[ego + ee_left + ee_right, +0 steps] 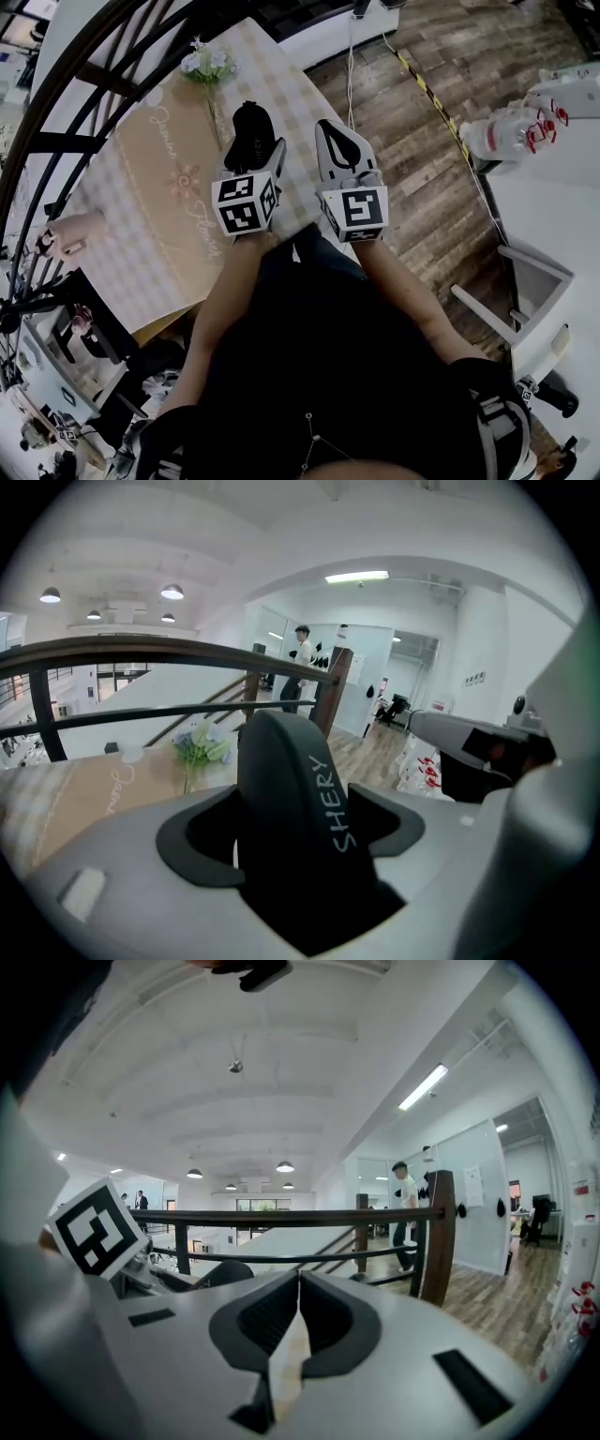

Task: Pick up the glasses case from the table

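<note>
The black glasses case point(251, 129), with pale lettering along its side, stands on end between the jaws of my left gripper point(255, 157), lifted above the checked table point(281, 89). In the left gripper view the case point(281, 761) fills the middle, and the left gripper point(292, 846) is shut on both its sides. My right gripper point(334, 133) hangs just to the right of the left one, at about the same height. Its jaws meet with nothing between them, as the right gripper view shows for the right gripper point(298, 1309).
A tan runner point(159, 178) with script and a small bunch of flowers point(208, 66) lie on the table. A dark railing point(84, 84) curves along its far side. To the right are wood floor, a white table with a plastic bottle point(502, 133) and a white chair point(534, 291).
</note>
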The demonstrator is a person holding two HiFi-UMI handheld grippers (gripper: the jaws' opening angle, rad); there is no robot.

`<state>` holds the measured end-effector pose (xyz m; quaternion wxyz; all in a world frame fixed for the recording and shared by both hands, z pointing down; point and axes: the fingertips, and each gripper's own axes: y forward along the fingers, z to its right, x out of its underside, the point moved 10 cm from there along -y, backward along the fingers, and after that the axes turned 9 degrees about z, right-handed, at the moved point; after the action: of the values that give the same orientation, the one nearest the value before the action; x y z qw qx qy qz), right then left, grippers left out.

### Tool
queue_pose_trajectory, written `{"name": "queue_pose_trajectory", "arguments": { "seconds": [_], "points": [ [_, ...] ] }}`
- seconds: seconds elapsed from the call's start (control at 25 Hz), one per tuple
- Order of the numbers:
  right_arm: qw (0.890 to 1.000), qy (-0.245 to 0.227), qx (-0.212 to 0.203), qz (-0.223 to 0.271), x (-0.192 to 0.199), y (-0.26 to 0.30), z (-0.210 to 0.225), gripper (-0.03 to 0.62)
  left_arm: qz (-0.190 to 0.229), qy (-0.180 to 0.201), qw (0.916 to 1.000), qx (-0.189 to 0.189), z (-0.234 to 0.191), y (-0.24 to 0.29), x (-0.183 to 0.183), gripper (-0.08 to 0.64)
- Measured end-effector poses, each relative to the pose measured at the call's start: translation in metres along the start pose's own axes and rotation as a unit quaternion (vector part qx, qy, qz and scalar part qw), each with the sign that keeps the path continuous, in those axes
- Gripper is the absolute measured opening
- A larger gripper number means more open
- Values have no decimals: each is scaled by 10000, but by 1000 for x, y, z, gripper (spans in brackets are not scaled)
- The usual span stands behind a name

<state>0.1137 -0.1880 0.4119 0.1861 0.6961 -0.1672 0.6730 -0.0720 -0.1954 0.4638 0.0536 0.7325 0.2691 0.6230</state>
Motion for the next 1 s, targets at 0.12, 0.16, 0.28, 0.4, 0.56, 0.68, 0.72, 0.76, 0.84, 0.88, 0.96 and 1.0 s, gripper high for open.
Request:
{"name": "queue_pose_trajectory", "arguments": {
  "seconds": [0.12,0.16,0.28,0.4,0.56,0.68,0.72,0.76,0.84,0.88,0.96,1.0],
  "points": [
    [9999,-65,58,144,-10,-4,-3,12,302,218,9993,64,2,-15,-13,362],
    [9998,-52,75,175,-12,-5,-5,12,406,291,9987,88,2,-21,-17,362],
    [9996,-51,86,254,-23,-11,-10,12,744,514,9957,179,5,-38,-27,362],
    [9990,-127,54,418,-37,-14,-11,12,1072,753,9912,209,8,-51,-38,362],
    [9980,-185,37,604,-50,-17,-11,12,1490,1002,9835,236,13,-66,-52,362],
    [9969,-251,18,740,-63,-19,-11,12,1812,1158,9761,298,18,-77,-63,360],
    [9966,-251,19,788,-66,-21,-10,12,1903,1204,9738,312,20,-80,-67,362],
    [9962,-244,23,841,-69,-22,-9,12,1992,1254,9714,322,22,-83,-70,360],
    [9952,-228,32,951,-76,-26,-7,12,2169,1353,9662,332,27,-89,-78,360],
    [9946,-233,34,1006,-79,-28,-6,12,2253,1389,9638,334,29,-92,-82,360],
    [9934,-292,43,1104,-86,-32,-5,12,2414,1430,9593,332,32,-97,-90,360],
    [9928,-340,51,1145,-90,-34,-4,12,2495,1436,9571,328,34,-99,-95,360]
  ]
}}
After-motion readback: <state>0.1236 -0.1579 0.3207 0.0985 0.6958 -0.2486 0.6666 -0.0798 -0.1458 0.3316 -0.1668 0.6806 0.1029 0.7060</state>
